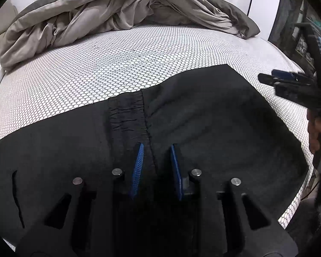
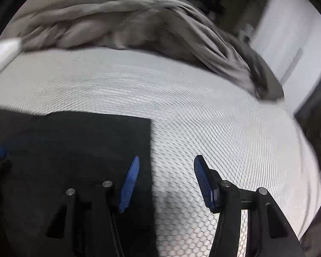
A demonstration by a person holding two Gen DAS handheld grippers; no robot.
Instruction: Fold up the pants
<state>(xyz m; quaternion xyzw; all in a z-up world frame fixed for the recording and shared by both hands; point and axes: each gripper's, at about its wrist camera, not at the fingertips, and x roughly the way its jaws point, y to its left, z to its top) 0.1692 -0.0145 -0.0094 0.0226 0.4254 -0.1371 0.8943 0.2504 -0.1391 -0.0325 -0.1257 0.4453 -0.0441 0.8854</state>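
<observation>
Left wrist view: black pants (image 1: 203, 115) spread flat on bed (image 1: 75, 79), elastic waistband folded over near the middle, far corner pointing toward the right edge.
Left tongs (image 1: 156, 147): low over the pants, blue pads a little apart with dark fabric between and under them; cannot tell whether cloth is pinched.
Right tongs (image 1: 265, 78) in left view: at the right edge, just off the pants' far corner, above the honeycomb-patterned mattress cover; a hand (image 1: 316, 132) visible behind them.
Right wrist view: blurred; right tongs (image 2: 165, 160) spread wide, nothing between the pads.
Pants (image 2: 75, 141) edge: under the left pad only; right pad over bare mattress (image 2: 224, 117).
Blanket (image 1: 117, 15): grey-brown, bunched in a heap at the far end of the bed, apart from the pants.
</observation>
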